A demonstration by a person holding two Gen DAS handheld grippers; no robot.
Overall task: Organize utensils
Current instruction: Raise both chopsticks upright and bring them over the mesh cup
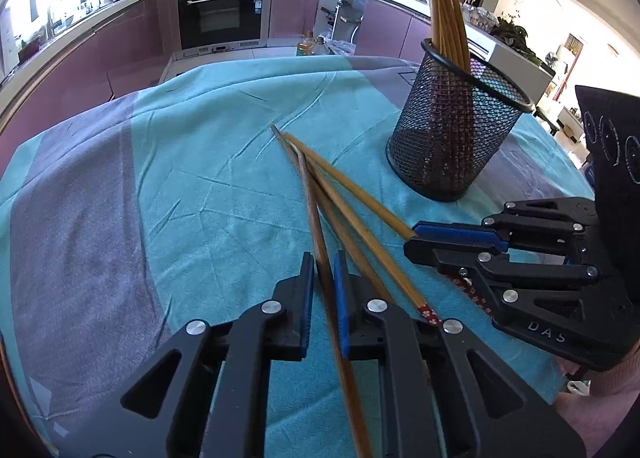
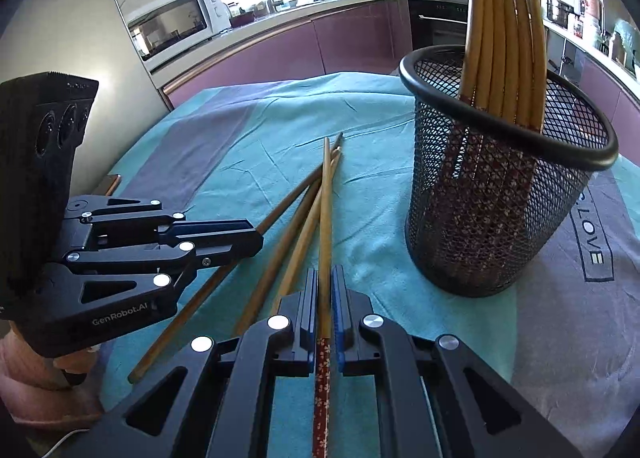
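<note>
Both sets of jaws are pinched narrow, each on 1 bamboo chopstick: the left gripper [image 1: 324,278] clamps one [image 1: 320,242] mid-shaft, the right gripper [image 2: 325,294] another [image 2: 327,217] just above its red patterned end. About 4 loose chopsticks lie fanned on the teal cloth [image 1: 180,177], tips meeting just in front of the black mesh holder [image 2: 500,193], which stands upright with a bundle of chopsticks [image 2: 504,29] already inside. This looks like the pick-up step. Next, each stick likely needs lifting clear of its neighbours, tilting upright, and lowering inside the holder's rim.
</note>
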